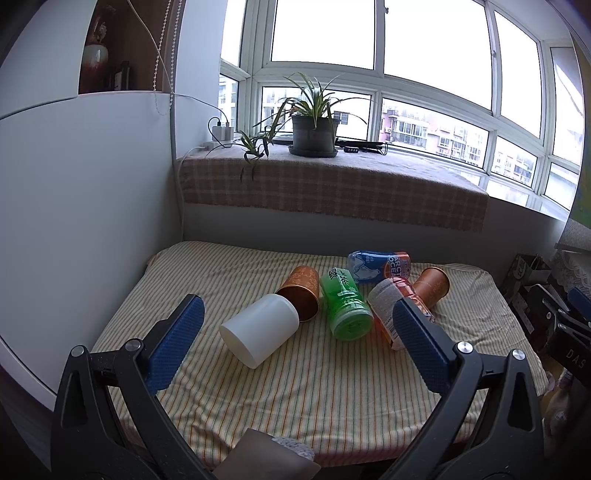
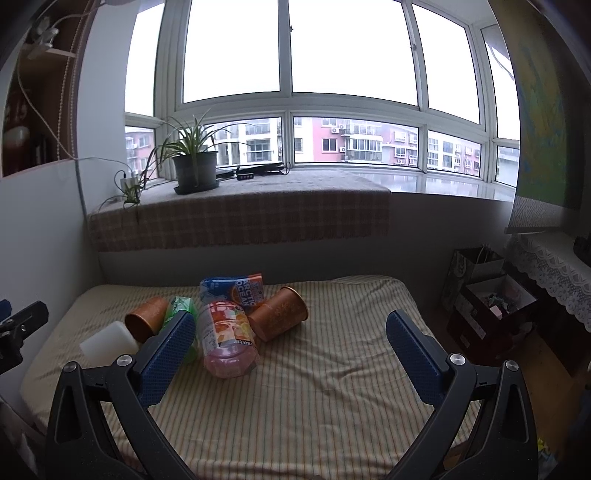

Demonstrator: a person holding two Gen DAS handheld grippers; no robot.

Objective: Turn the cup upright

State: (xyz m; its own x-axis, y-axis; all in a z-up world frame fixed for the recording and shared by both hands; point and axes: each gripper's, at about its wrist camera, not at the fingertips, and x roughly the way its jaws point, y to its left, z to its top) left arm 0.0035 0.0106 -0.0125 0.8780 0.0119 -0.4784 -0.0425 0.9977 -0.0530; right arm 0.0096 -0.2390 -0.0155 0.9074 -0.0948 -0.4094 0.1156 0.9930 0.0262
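Cups (image 1: 260,330) on sides; both hand-held grippers (image 1: 295,317) (image 2: 291,328) wide, hovering.

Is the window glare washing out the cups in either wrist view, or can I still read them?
Left wrist view: upper window panes blown white, but white cup and green cup read clearly, edges curved by fisheye. Right wrist view: same blown panes, dimmer bedspread; pink cup legible, white cup soft and partly hidden.
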